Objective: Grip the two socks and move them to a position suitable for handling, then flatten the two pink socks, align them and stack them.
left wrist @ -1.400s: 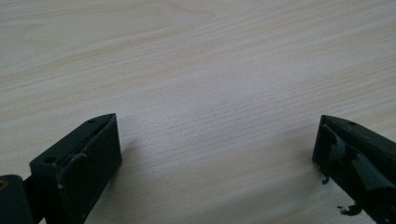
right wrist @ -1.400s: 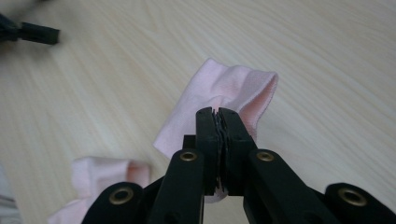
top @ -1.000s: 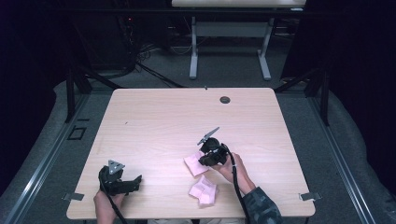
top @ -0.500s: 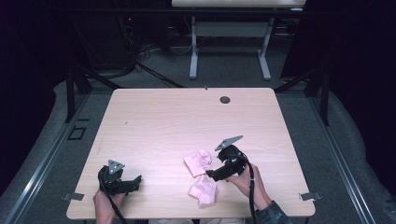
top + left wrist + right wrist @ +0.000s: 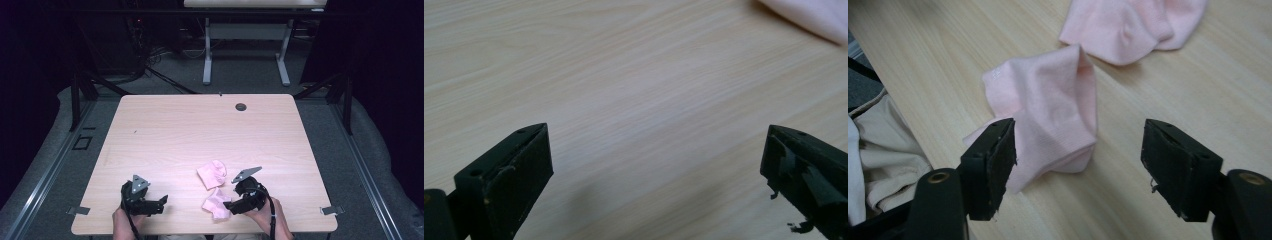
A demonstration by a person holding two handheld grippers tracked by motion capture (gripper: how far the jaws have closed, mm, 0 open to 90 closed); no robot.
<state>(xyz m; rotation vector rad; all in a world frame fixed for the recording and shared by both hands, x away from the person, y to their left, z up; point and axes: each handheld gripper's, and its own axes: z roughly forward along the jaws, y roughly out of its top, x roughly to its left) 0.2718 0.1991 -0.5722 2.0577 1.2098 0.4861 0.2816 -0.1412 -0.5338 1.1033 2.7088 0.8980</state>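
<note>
Showing no readable writing, the near pink sock (image 5: 1048,110) lies between the right gripper (image 5: 1078,165)'s parted, just-closing jaws.

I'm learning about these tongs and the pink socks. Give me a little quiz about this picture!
1. How many pink socks lie on the table?
2. True or false: the right tongs are clamped on a sock.
3. Which sock is closer to the right tongs: A, the near sock, or B, the far sock?

Key
1. Two.
2. False. Their jaws stand apart with the near sock's edge between them, unpinched; they have just been closing.
3. A.
</note>
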